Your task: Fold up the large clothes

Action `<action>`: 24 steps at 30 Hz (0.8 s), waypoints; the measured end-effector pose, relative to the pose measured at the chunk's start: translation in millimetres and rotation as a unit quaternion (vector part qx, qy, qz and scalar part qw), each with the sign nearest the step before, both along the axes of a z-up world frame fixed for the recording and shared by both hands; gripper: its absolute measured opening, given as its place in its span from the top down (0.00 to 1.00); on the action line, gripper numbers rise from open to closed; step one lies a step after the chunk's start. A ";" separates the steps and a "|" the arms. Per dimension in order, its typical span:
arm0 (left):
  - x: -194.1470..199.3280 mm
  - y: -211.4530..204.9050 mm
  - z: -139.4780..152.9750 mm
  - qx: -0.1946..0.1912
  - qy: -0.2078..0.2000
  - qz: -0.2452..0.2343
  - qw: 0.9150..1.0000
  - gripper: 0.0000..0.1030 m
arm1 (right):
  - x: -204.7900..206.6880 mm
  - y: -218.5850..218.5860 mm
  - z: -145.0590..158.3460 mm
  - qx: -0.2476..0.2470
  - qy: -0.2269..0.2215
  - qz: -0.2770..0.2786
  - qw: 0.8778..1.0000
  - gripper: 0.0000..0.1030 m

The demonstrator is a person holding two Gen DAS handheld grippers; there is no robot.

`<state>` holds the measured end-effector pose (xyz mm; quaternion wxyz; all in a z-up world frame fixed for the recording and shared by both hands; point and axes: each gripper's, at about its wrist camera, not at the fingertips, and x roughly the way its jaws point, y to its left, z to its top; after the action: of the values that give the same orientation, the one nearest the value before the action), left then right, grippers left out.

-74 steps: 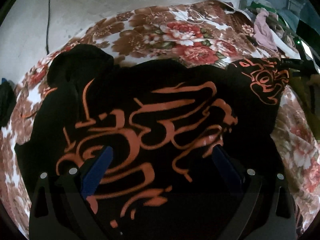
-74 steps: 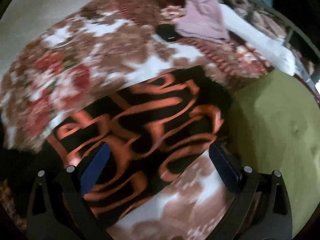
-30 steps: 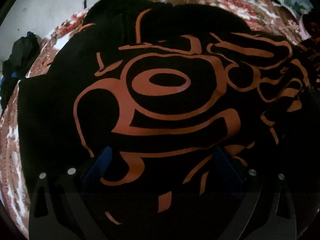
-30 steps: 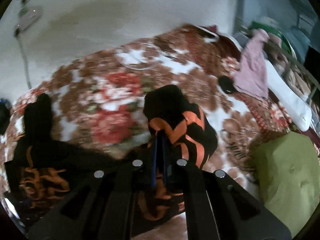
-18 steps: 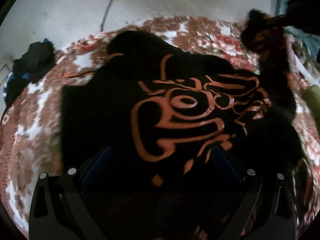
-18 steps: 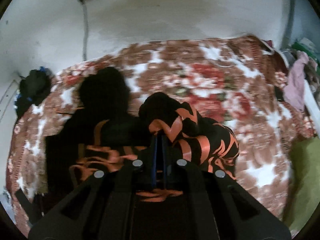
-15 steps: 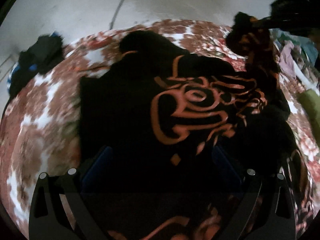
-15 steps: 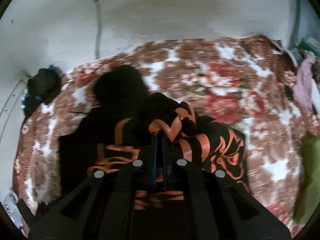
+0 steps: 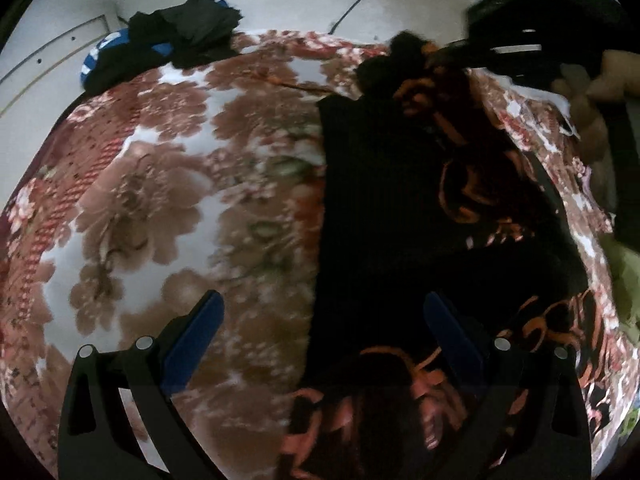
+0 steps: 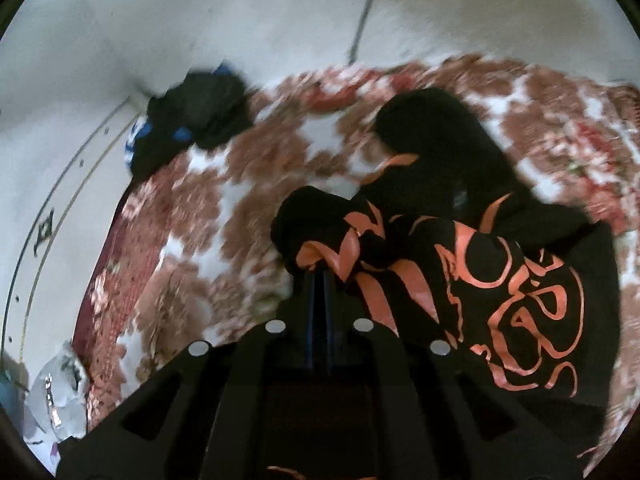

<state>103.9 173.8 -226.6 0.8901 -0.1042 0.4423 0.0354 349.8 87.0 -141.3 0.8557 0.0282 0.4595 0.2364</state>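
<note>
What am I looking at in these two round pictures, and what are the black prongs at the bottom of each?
There is no robot arm. A person holds a two-finger gripper in each hand, and a fisheye camera on each gripper looks forward along its fingers, which is why the pictures are round.

In the left wrist view the left gripper has its jaws wide apart with nothing between them, above a floral blanket. In the right wrist view the right gripper is shut on a bunched edge of a black garment with orange lettering, lifting that part off the blanket. The same gripper shows at the top right of the left view, with the person's hand on it.

A pile of dark clothes lies at the far edge, by the white wall.
</note>
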 end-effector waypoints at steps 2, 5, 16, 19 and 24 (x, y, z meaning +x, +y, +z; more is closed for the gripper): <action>-7.9 7.4 -9.9 0.001 0.012 0.001 1.000 0.05 | -9.8 21.6 -29.7 -0.016 0.021 0.009 1.000 0.95; -17.5 15.7 -20.9 -0.004 0.027 0.007 1.000 0.05 | -21.0 36.1 -67.3 -0.057 0.028 0.025 0.998 0.93; -10.1 12.3 -30.5 0.016 0.048 0.018 0.999 0.05 | -72.5 1.9 -85.9 -0.051 0.094 0.073 0.992 0.09; 20.9 20.2 -7.3 0.015 0.025 0.027 0.999 0.05 | -66.3 -27.1 -59.3 -0.050 0.069 0.069 0.994 0.09; 97.2 28.9 22.4 -0.068 -0.010 0.019 0.997 0.05 | -19.1 -100.0 -43.7 -0.095 0.012 0.009 0.995 0.05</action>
<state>201.1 202.8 -204.2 0.8845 -0.1733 0.4327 0.0210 330.6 -13.0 -185.1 0.8466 -0.0546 0.4907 0.1986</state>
